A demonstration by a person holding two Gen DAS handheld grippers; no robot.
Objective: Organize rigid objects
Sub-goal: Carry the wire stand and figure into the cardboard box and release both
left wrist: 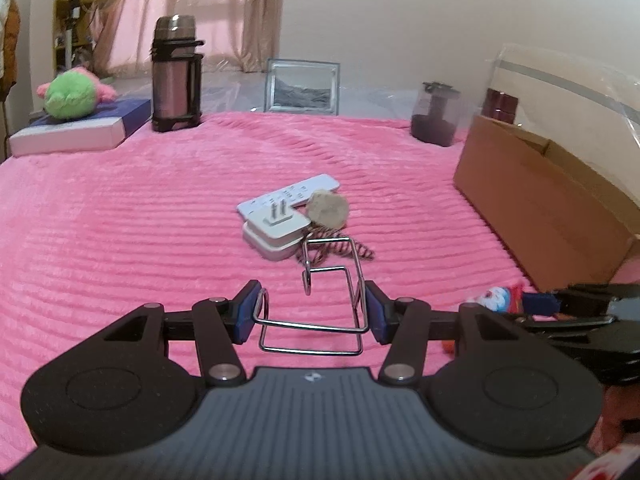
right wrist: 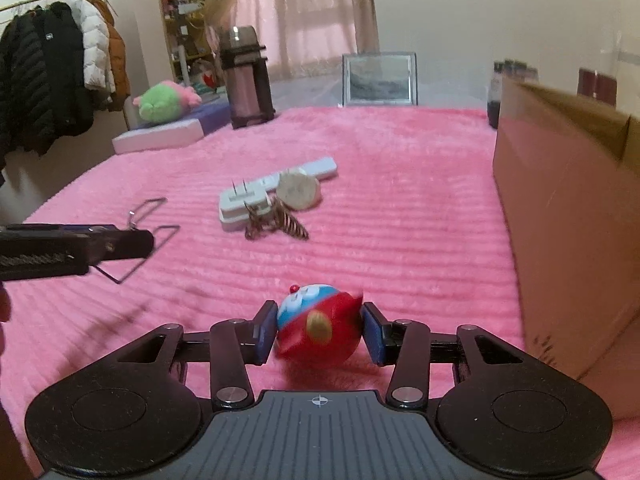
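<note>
Between your left gripper's [left wrist: 312, 312] blue pads, a bent wire rack [left wrist: 320, 300] is clamped, lifted above the pink blanket [left wrist: 140, 208]. Your right gripper [right wrist: 320, 332] squeezes a red-and-blue toy figure [right wrist: 318, 330], also off the blanket. Ahead of both lie a white power adapter [left wrist: 276, 226], a remote [left wrist: 296, 192] and a round beige piece [left wrist: 327, 209], touching in a cluster. To your right stands a cardboard box [right wrist: 560, 216].
</note>
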